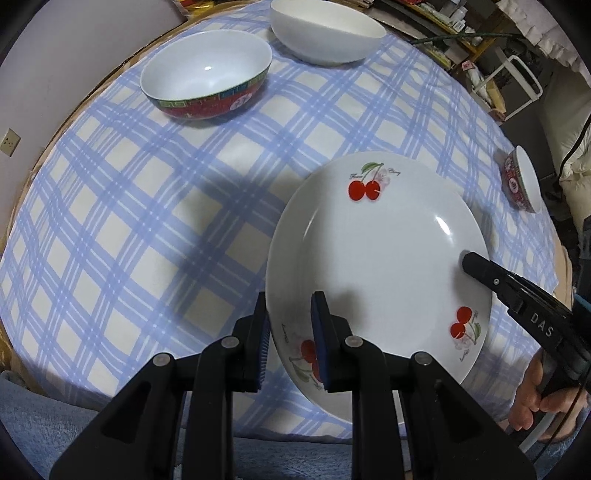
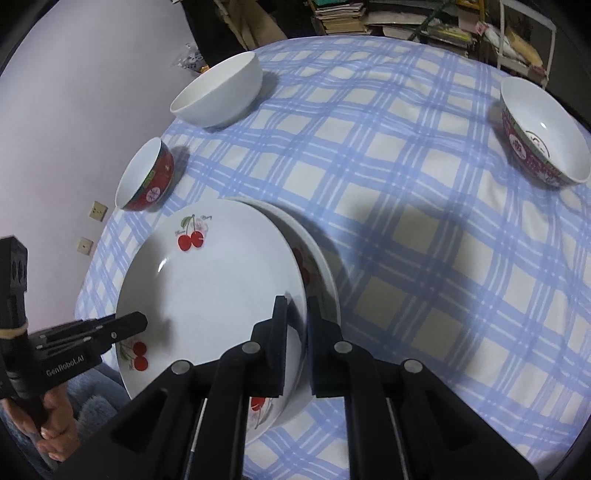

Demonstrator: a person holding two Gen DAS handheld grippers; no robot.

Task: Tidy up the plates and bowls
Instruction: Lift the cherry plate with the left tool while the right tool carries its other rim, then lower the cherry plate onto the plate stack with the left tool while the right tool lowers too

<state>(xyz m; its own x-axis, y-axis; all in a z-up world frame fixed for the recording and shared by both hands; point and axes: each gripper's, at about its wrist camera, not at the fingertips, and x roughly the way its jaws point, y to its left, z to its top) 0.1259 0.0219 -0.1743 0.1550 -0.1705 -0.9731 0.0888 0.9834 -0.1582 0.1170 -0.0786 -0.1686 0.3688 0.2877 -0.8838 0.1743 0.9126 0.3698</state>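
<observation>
I have a cherry-print plate [image 1: 376, 266] gripped from both sides, over the blue checked tablecloth [image 1: 147, 206]. My left gripper [image 1: 290, 325] pinches its near-left rim, one pad under the edge and one on the white inside face. My right gripper [image 2: 297, 332] is clenched on the opposite rim, the plate's edge running between the two pads; in the left wrist view its black finger tip reaches onto the plate's right side.

In the right wrist view a second plate [image 2: 317, 266] with the same cherry print shows just under and beyond the one I hold, its rim peeking out on the right. I cannot tell whether the two are touching.

Farther back on the cloth sits a red-banded bowl [image 1: 207, 74], upright, and beyond it a plain white bowl [image 1: 325, 29]; these two stand near each other, well apart from the plates. A third bowl with a pink floral outside [image 2: 543, 133] stands alone at the right edge of the table. Nothing lies between the bowls and the plates but open cloth.

Behind the table are stacked books and papers [image 2: 343, 16] and a white metal frame [image 1: 517, 85].
</observation>
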